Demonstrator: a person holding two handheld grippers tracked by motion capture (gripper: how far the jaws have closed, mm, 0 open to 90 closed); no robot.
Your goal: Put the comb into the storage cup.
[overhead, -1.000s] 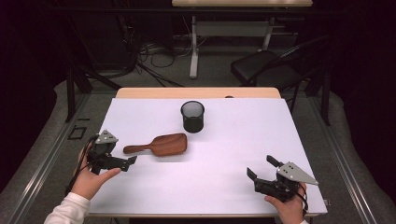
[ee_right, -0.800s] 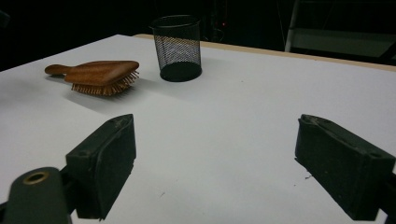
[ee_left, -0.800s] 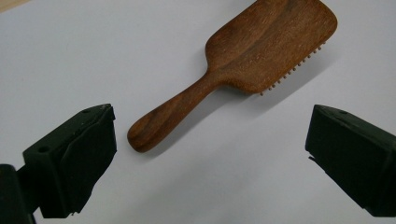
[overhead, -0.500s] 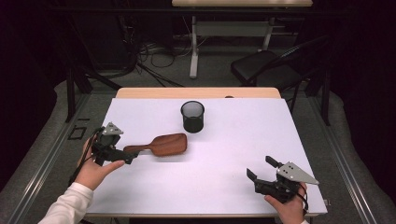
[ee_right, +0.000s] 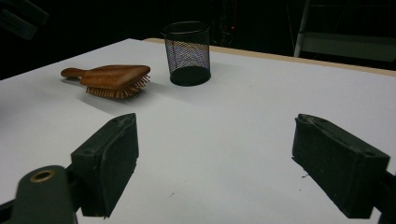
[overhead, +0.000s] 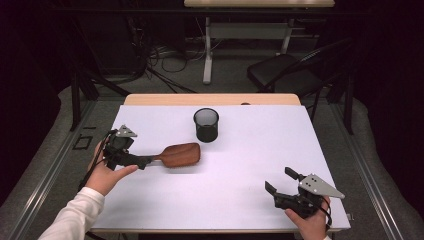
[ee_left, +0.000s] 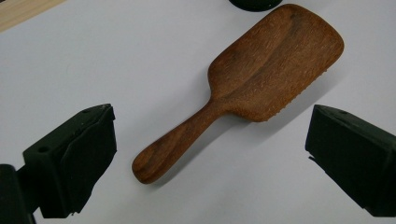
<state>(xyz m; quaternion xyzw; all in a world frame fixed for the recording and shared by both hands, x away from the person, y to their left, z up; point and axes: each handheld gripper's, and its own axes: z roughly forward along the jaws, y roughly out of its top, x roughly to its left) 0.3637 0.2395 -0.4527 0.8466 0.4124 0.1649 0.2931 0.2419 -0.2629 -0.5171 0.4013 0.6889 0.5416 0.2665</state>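
A: Where does the brown wooden paddle hairbrush (ee_left: 261, 79) lie?
B: Bristles down on the white desk (overhead: 240, 195), near the black wire-mesh cup (overhead: 206, 125).
A: And the fingers?
B: The left gripper (overhead: 145, 161) is spread at the brush handle; the right gripper (overhead: 280, 181) is spread, well apart.

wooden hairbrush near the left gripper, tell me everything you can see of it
The brown wooden paddle hairbrush has a broad, rounded-rectangular head and a narrow handle ending in a rounded knob. The grain shows on its smooth back. It lies flat, bristles down on the white table, apart from the black mesh cup. The open left gripper hovers at its handle end, not gripping it.
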